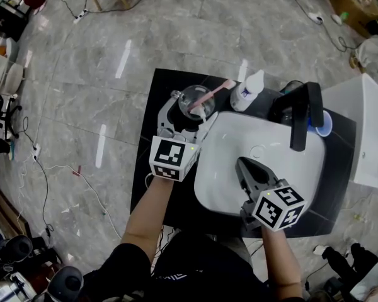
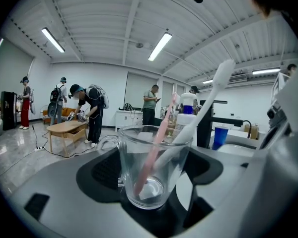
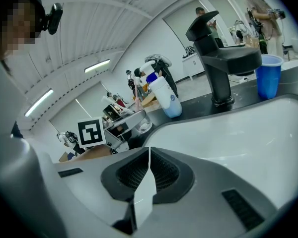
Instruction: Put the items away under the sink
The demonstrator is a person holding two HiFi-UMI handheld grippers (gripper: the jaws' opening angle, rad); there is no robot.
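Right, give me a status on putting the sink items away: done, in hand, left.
Done: nothing that shows; no item looks stowed yet. In hand: the left gripper is closed around the glass mug, which holds a pink toothbrush and a white toothbrush. The right gripper is shut and empty over the basin. Left: that mug, plus the white bottle and blue cup on the counter.

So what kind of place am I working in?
Likely a lab or workshop hall with a mock bathroom vanity: a white basin and black faucet stand alone on an open marble floor strewn with cables.
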